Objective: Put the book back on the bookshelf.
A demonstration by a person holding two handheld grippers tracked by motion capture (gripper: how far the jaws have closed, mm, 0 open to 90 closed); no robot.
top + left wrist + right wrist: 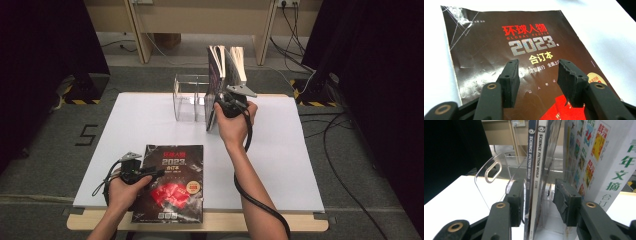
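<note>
Magazines (534, 170) stand upright, spines facing right gripper (540, 202).

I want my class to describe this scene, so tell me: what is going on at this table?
A person is shelving magazines in a clear acrylic rack on a white table. The right hand-held gripper is at the upright magazines in the rack, its jaws on either side of them; the right pad is clear of them. The left hand-held gripper hovers open over a dark 2023 magazine lying flat near the table's front edge, not yet gripped.
</note>
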